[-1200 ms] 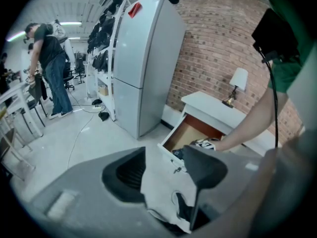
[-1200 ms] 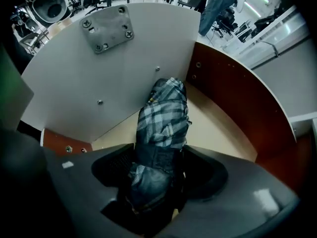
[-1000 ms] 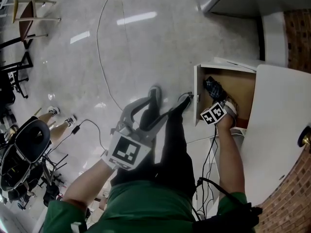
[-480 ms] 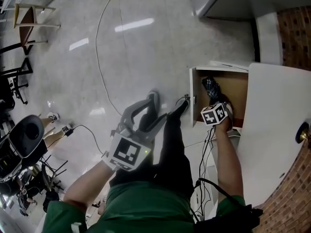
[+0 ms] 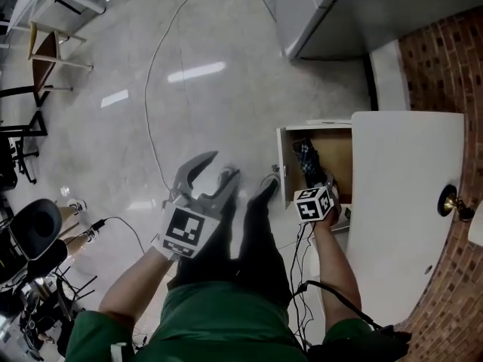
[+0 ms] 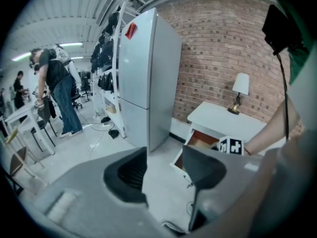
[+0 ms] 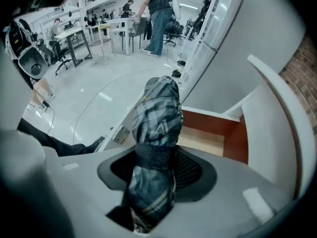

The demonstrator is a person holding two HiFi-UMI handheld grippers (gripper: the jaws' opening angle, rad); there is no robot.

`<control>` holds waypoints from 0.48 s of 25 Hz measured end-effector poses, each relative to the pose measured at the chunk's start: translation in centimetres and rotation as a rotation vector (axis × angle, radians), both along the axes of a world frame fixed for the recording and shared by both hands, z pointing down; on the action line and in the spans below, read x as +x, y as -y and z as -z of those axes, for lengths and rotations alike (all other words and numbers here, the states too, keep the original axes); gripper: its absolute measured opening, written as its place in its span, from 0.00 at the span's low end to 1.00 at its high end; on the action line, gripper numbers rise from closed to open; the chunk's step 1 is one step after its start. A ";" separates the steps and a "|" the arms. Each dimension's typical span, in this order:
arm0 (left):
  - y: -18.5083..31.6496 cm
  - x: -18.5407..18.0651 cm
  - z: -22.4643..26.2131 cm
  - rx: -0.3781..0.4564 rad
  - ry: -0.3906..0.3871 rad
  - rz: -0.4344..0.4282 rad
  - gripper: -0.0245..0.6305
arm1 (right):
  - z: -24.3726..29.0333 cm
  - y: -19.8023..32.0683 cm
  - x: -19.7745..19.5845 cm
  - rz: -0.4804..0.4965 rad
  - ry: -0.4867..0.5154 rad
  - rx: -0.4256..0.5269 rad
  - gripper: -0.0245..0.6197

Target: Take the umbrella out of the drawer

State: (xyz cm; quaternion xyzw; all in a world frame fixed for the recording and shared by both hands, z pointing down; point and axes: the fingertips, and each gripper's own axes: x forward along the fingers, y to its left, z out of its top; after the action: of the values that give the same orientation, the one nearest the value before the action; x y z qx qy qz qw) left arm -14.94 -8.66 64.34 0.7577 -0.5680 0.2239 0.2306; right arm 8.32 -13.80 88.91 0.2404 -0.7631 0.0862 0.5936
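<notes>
Head view: grasp done, folded umbrella (image 5: 306, 155) gripped by right gripper (image 5: 315, 179) over open drawer (image 5: 341, 153). Long axis up-picture from the jaws, far end over the drawer. Probably lifted but not yet clear; carrying away left to do. Left gripper (image 5: 217, 173) well apart, over floor. Left gripper view: jaws apart, just been opening slightly, nothing between. Right gripper view: jaws just closed on umbrella at its strap. Axis along the jaws, far end toward drawer front.

Lower end of umbrella (image 7: 157, 115) out of sight between jaws of right gripper (image 7: 157, 166); drawer (image 5: 341, 151) rear beneath tabletop (image 5: 400, 217).
</notes>
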 end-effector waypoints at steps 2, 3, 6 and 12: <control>0.5 -1.5 1.9 0.029 0.021 0.024 0.38 | 3.0 0.3 -0.3 -0.041 0.055 0.022 0.35; 0.7 -2.3 2.8 0.044 0.030 0.036 0.38 | 4.6 0.4 -0.5 -0.063 0.084 0.033 0.35; 1.3 -4.4 5.7 0.084 0.050 0.067 0.38 | 9.5 1.2 -0.8 -0.129 0.168 0.070 0.35; 2.3 -6.8 10.7 0.164 0.062 0.100 0.38 | 18.5 2.7 0.0 -0.264 0.274 0.167 0.35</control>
State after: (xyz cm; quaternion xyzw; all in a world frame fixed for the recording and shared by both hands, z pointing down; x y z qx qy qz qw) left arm -21.78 -11.00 53.63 0.7373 -0.6285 0.1883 0.1609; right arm 8.37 -16.47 70.46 0.3728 -0.8030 0.1318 0.4459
